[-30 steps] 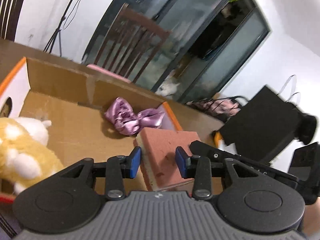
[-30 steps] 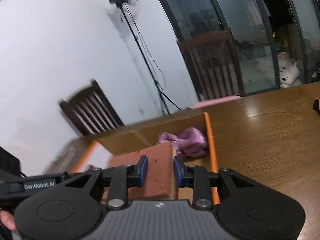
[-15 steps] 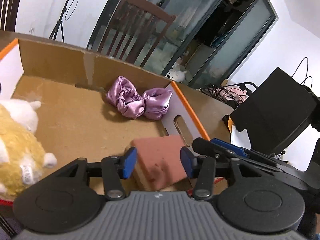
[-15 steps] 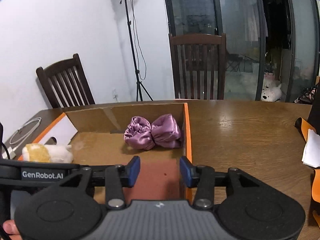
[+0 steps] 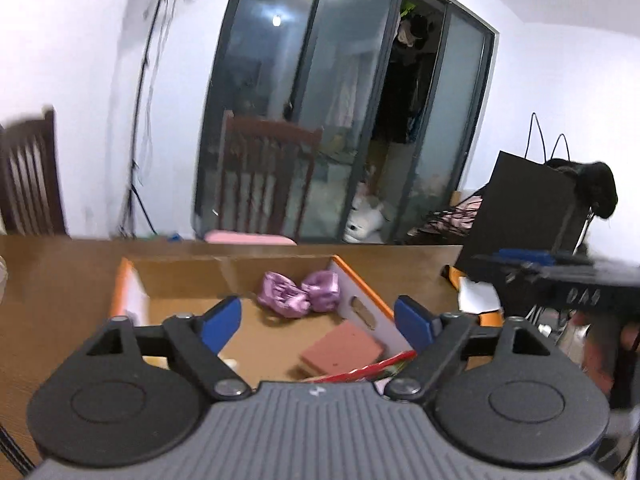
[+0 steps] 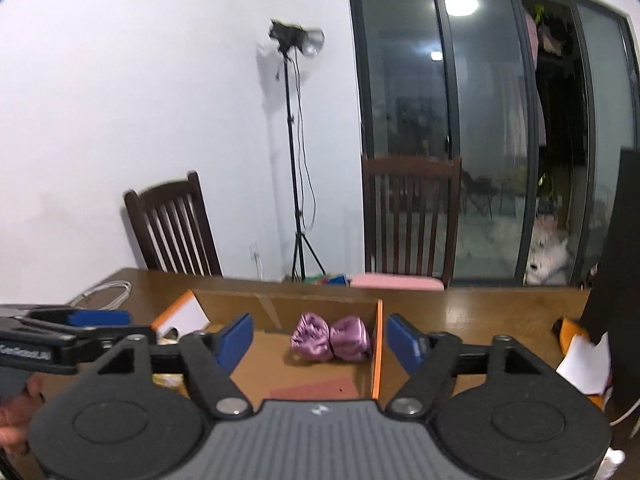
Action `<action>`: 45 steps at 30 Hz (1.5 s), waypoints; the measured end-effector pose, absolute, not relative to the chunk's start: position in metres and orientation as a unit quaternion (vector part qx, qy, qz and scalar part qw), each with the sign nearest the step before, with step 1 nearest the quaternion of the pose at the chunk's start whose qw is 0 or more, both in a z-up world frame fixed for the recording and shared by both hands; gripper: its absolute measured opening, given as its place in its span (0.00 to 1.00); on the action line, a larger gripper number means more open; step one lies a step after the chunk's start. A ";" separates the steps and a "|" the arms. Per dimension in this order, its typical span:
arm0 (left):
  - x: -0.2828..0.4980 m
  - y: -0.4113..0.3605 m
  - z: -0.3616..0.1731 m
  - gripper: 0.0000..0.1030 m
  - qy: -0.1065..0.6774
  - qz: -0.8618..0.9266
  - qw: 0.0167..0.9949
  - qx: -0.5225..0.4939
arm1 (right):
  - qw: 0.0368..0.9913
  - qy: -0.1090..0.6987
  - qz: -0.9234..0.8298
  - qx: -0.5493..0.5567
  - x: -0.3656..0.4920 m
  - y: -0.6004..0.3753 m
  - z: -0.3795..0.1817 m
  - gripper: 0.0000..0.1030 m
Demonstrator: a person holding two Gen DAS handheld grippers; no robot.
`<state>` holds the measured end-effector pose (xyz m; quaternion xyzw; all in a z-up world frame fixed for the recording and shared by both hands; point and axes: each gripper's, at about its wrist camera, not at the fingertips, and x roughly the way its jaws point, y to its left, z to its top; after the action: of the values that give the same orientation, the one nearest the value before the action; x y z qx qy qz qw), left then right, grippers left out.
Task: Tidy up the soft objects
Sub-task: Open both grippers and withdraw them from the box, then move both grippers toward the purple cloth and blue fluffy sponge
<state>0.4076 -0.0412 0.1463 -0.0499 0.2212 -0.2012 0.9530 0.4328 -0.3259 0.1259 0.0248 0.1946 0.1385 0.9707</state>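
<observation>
Now both grippers hang above the near side of the cardboard box [image 5: 280, 268], and each has its jaws spread wide with nothing between them. The left gripper [image 5: 318, 320] shows its two blue pads far apart, one over the left part of the box floor and one over the right wall. The right gripper [image 6: 320, 338] is open in the same way, with its right pad just outside the orange right edge of the box.

The box stands on the brown wooden table [image 6: 480, 312], its walls topped with orange trim. Inside it, the purple satin scrunchie [image 5: 298, 294] lies on the floor at the far right corner, close to the right wall and a little away from the back wall; in the right wrist view it [image 6: 330, 338] sits almost against the right wall. The pink sponge block [image 5: 342, 350] lies flat on the floor near the right wall, closer to the near edge than the scrunchie and apart from it. In the right wrist view only a strip of it [image 6: 316, 392] is visible above the gripper body. A red and green wrapper edge [image 5: 360, 372] appears at the near side of the box, just in front of the sponge; what it belongs to I cannot tell.

To the right of the box, on the table, stands a black paper bag [image 5: 528, 216], with white papers [image 6: 584, 364] near its base. Behind the far edge of the table are wooden chairs [image 6: 410, 216] and a light stand [image 6: 294, 184].
</observation>
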 end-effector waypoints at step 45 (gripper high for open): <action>0.319 0.071 0.033 0.95 0.232 -0.047 0.958 -0.165 | 0.935 0.250 0.226 0.111 0.321 -0.237 0.013 0.78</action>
<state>0.3188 0.0712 0.0332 -0.1651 0.2316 -0.0470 0.9575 0.3207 -0.2365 0.0133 0.1108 0.2503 0.2256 0.9350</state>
